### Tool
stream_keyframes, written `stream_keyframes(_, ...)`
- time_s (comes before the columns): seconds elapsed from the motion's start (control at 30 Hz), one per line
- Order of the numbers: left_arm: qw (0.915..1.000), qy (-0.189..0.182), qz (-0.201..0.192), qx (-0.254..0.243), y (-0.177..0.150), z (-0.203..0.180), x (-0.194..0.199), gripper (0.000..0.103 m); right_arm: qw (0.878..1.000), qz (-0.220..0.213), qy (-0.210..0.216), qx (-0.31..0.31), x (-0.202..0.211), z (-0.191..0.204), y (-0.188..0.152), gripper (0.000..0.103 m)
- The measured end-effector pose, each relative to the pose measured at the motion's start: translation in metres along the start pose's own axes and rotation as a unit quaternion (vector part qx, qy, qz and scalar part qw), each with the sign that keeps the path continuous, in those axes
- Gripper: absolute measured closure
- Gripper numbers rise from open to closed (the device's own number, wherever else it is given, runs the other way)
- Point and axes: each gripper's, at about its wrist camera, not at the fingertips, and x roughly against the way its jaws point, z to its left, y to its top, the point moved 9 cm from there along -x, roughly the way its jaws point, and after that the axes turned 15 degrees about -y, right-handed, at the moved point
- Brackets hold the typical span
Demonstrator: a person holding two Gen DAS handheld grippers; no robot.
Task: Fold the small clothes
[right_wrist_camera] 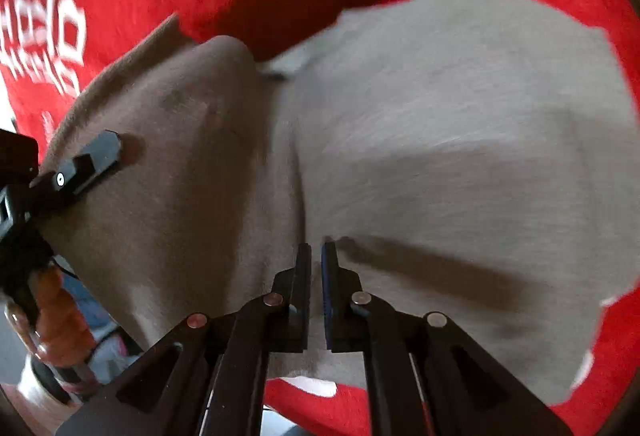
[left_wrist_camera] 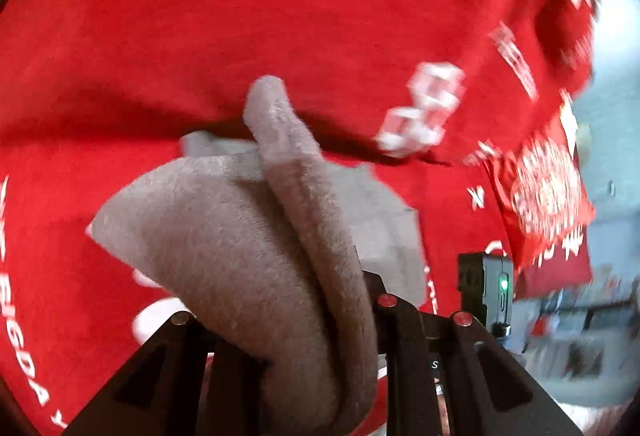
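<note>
1. Surface: a red cloth with white lettering [left_wrist_camera: 160, 36] fills both views.
2. Grey garment [right_wrist_camera: 440, 116] lies on the cloth, spread toward 1 o'clock in the right wrist view (image blurred).
3. Left gripper [left_wrist_camera: 320, 316]: jaws narrow, clamped on a lifted fold of the garment, which drapes toward 9 o'clock.
4. Right gripper [right_wrist_camera: 316, 252]: jaws almost together over the garment; whether they pinch fabric cannot be told.

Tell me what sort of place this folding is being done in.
Probably a room in a home, though little of it shows. The grey-brown knitted garment lies on a red fleece blanket printed with white lettering, a soft household surface. Past the blanket's edge, the left wrist view shows a blurred, pale blue background.
</note>
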Motion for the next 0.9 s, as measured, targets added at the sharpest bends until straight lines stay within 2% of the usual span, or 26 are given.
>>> stream_keyframes(0.03,0.9995,0.004,0.013,-0.029,0.002,-0.022,-0.020,0.081,1.000,-0.009,0.004,-0.020,0.009,-0.016,0.003,0.097)
stream_keyframes(0.17,0.9930,0.029,0.065,-0.094,-0.004,-0.065,-0.089,0.081,0.997,-0.010,0.015,-0.077,0.020,-0.066,0.004,0.097)
stream_keyframes(0.3,0.9825,0.083,0.119,-0.117,-0.022,-0.069,-0.151,0.081,0.991,0.014,0.051,-0.123,0.013,-0.096,-0.008,0.097)
stream_keyframes(0.37,0.9793,0.105,0.125,-0.119,-0.027,-0.070,-0.163,0.080,0.989,0.020,0.059,-0.134,0.007,-0.101,-0.011,0.097)
stream_keyframes(0.53,0.9695,0.148,0.113,-0.160,-0.026,-0.082,-0.157,0.080,0.984,0.027,0.085,-0.154,0.006,-0.124,-0.021,0.097)
stream_keyframes(0.6,0.9688,0.145,0.100,-0.174,-0.023,-0.091,-0.151,0.047,0.982,0.024,0.099,-0.162,0.012,-0.137,-0.023,0.097)
stream_keyframes(0.63,0.9696,0.140,0.088,-0.180,-0.021,-0.095,-0.141,0.013,0.980,0.022,0.105,-0.165,0.019,-0.148,-0.020,0.097)
stream_keyframes(0.67,0.9709,0.133,0.070,-0.187,-0.019,-0.098,-0.129,0.006,0.979,0.020,0.114,-0.170,0.022,-0.152,-0.019,0.095)
stream_keyframes(0.7,0.9718,0.123,0.060,-0.192,-0.017,-0.106,-0.126,0.006,0.977,0.020,0.120,-0.176,0.025,-0.160,-0.020,0.093)
stream_keyframes(0.77,0.9726,0.121,0.056,-0.190,-0.013,-0.112,-0.124,0.006,0.971,0.018,0.134,-0.198,0.031,-0.171,-0.018,0.075)
stream_keyframes(0.8,0.9726,0.126,0.046,-0.190,-0.010,-0.114,-0.120,0.006,0.964,0.014,0.150,-0.219,0.034,-0.179,-0.017,0.072)
stream_keyframes(0.87,0.9740,0.130,0.022,-0.184,-0.003,-0.114,-0.108,0.006,0.952,0.006,0.180,-0.248,0.039,-0.190,-0.009,0.056)
stream_keyframes(0.9,0.9752,0.132,0.012,-0.177,-0.001,-0.112,-0.101,0.006,0.942,0.003,0.204,-0.267,0.042,-0.197,-0.008,0.051)
